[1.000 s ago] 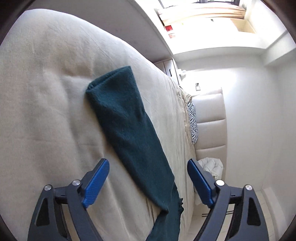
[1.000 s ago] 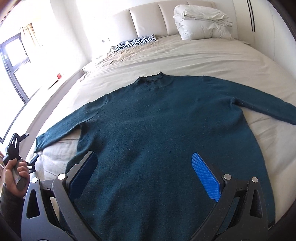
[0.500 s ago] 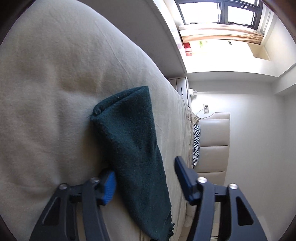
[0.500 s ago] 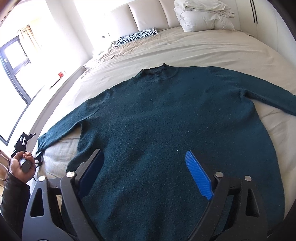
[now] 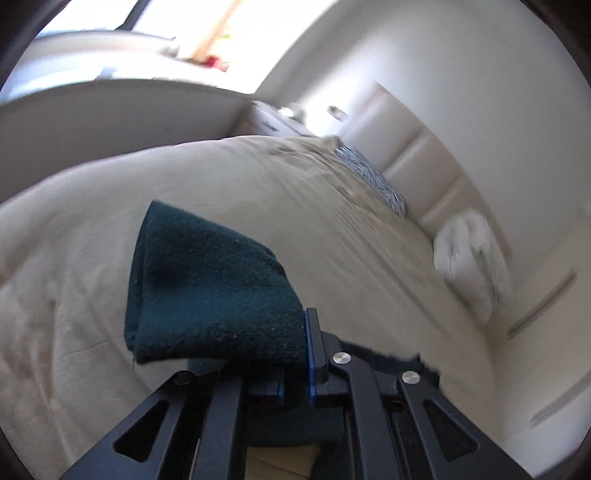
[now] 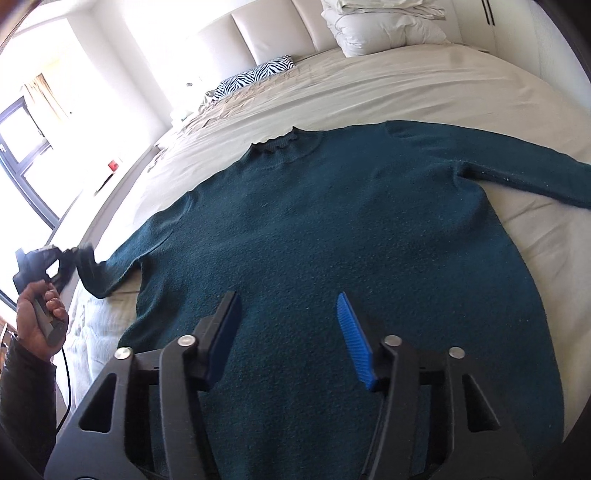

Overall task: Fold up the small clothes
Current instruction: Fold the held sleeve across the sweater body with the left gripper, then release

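Observation:
A dark teal sweater (image 6: 332, 229) lies flat, front up, on the beige bed, collar toward the headboard. My left gripper (image 5: 295, 354) is shut on the cuff end of the sweater's left sleeve (image 5: 207, 288) and holds it lifted off the sheet; it also shows in the right wrist view (image 6: 79, 258), held by a hand. My right gripper (image 6: 288, 325) is open and empty, hovering over the lower body of the sweater. The right sleeve (image 6: 517, 166) stretches out to the right.
The beige bed (image 6: 406, 85) has a zebra-print pillow (image 6: 255, 75) and a folded white duvet (image 6: 384, 26) by the padded headboard. A window (image 6: 22, 147) and a ledge run along the left side of the bed.
My left gripper closed on the sleeve cuff and lifted it, swinging toward the sweater body. My right gripper moved slightly forward over the sweater, still open.

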A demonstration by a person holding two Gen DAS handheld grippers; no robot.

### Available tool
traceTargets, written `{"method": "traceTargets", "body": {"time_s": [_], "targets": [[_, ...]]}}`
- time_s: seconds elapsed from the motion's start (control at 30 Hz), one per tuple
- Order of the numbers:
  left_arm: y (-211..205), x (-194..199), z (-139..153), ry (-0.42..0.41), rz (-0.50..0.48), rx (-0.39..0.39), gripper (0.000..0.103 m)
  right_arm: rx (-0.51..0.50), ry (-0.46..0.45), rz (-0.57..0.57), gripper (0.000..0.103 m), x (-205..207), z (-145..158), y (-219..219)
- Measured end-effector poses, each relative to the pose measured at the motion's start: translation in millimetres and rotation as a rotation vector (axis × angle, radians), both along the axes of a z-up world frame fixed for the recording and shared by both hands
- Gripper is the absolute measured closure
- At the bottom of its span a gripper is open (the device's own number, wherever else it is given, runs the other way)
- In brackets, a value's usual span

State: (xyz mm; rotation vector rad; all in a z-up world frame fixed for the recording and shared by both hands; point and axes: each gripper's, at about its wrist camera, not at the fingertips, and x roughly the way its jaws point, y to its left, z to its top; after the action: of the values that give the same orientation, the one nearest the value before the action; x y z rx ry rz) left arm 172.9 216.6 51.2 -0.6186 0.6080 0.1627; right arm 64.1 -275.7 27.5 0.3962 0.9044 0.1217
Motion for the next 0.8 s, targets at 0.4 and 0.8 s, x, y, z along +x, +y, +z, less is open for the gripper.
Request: {"method": "traceTargets", "body": {"time_s": [0.4,0.8], "targets": [[-244.4,-6.7,-92.0,0.182,-0.538,0.788,0.095,0.288,0.104,0.095,0.059,72.3,-24.2,-21.3],[-216.4,-27.8,-93.2,0.161,-0.503,0.703,0.095,0.688,0.422,0.141,0.059,159.5,-99.8,52.6]]}}
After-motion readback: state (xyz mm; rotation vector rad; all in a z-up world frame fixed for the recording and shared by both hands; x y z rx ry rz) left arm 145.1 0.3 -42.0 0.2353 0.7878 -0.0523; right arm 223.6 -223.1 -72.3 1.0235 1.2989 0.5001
